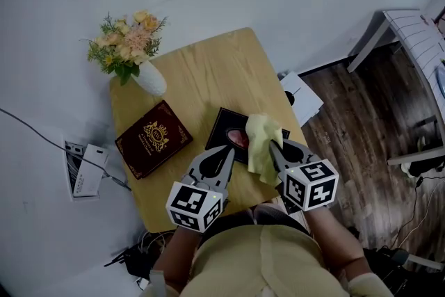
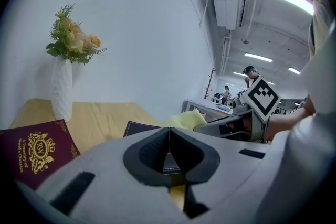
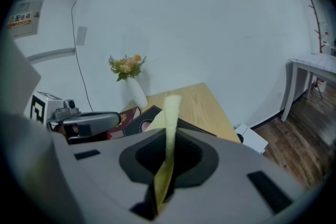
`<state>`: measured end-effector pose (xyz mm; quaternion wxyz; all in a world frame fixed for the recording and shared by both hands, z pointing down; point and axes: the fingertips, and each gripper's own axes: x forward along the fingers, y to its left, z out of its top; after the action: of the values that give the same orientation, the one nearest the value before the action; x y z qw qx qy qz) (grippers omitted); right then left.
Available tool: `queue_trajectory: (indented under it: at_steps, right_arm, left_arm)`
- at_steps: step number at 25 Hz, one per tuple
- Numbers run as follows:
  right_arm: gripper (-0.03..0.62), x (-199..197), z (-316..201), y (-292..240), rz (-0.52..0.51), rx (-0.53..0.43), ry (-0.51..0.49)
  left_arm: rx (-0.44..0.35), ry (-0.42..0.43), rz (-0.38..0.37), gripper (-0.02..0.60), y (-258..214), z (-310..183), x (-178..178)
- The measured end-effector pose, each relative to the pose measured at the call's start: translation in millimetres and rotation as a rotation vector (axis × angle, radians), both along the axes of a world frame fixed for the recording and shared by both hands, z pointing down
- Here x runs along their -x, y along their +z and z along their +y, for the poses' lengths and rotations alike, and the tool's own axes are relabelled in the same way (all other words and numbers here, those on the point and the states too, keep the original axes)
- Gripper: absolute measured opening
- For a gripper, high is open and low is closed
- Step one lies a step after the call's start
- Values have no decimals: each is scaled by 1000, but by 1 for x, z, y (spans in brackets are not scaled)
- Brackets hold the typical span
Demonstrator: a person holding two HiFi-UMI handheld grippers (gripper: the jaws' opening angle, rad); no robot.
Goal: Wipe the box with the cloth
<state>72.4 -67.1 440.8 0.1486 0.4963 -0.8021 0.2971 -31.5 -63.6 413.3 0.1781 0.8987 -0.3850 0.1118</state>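
Yellow cloth (image 1: 261,146): pinched edge-on in the right gripper (image 1: 276,149), loose end draped over the near right part of the box.
Dark box (image 1: 224,127): flat on the wooden table (image 1: 208,66) near its front edge, with a reddish patch on top half hidden under the cloth.
Right gripper, own view (image 3: 168,152): clenched on a thin fold of cloth (image 3: 170,123), hovering just above the box's right side.
Left gripper (image 1: 224,153): jaws pressed together with nothing between them, tips at the box's near left edge; cannot tell whether touching.
Step in hand: likely laying the cloth onto the lid for a wiping stroke.
Doing it well: lower until fabric, not jaw tips, meets the lid; drag across in overlapping passes, edges included; keep the pinch firm so the fold does not slip out.
Steadying: rest the closed left gripper against the box's side to stop it sliding.
Neighbours: maroon book (image 1: 153,138) just left of the box, white vase (image 1: 149,78) of flowers at the far corner; keep strokes short of both.
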Motion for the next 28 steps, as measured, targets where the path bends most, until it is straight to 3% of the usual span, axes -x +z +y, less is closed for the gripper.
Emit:
queue_trajectory:
  at_steps: [20, 24, 28]
  right_arm:
    - [37, -80, 46, 10, 34, 27, 138]
    - [38, -83, 56, -5, 14, 4, 111]
    - [37, -61, 62, -43, -57, -70, 31]
  left_arm:
    - [10, 66, -5, 21, 4, 27, -36]
    - [0, 53, -8, 21, 2, 29, -32]
    - [-10, 2, -14, 21, -2, 28, -12]
